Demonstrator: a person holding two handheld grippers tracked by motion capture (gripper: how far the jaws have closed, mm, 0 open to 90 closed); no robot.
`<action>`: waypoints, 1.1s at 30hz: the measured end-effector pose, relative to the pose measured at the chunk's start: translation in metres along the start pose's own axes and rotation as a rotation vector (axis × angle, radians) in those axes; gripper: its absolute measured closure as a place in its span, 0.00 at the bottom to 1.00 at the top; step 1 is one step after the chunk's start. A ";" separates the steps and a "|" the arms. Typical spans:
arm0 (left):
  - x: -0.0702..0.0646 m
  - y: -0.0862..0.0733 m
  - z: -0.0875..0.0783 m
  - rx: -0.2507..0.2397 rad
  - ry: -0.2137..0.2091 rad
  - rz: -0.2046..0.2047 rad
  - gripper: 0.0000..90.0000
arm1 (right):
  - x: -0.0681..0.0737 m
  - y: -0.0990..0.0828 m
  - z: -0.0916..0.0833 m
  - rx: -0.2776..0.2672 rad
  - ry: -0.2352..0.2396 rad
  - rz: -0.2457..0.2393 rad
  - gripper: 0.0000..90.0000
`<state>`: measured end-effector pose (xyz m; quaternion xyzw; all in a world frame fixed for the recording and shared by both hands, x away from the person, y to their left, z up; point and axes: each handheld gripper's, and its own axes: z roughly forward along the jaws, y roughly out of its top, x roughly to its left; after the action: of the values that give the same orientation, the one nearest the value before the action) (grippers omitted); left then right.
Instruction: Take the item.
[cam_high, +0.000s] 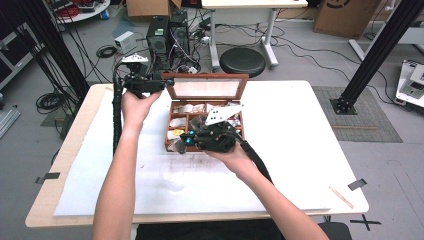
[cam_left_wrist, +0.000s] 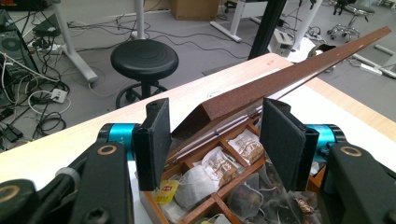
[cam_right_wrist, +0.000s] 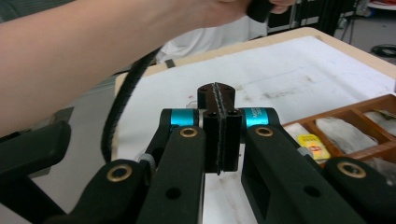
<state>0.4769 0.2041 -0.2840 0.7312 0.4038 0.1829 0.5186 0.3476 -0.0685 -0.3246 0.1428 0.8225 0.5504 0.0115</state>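
Right gripper (cam_right_wrist: 218, 100) sits nearest the person, jaws pressed flat together, nothing between them; in the high view it hovers over the front edge of the wooden tea box (cam_high: 170, 145), at the compartments of tea bags (cam_left_wrist: 205, 175). Left gripper (cam_left_wrist: 215, 135) is beyond it at the box's back left corner, jaws part-open and straddling the corner of the raised lid (cam_left_wrist: 289, 74); whether the pads actually press the lid I cannot tell. Step in hand, by my reading: lid is propped open while the right goes in for a bag. Next move calls for opening the right jaws, then lowering onto one sachet.
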 end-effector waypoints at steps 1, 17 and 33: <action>0.000 0.000 0.000 0.000 0.000 0.001 0.48 | 0.002 0.000 0.000 -0.001 0.008 0.002 1.00; 0.000 0.000 0.000 0.003 0.000 0.002 0.48 | 0.022 -0.010 0.012 0.021 0.082 -0.021 1.00; 0.000 0.000 0.000 0.001 -0.001 0.000 0.48 | 0.024 -0.023 0.028 0.063 0.096 -0.019 1.00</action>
<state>0.4773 0.2042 -0.2838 0.7315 0.4038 0.1824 0.5182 0.3242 -0.0454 -0.3534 0.1085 0.8405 0.5302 -0.0273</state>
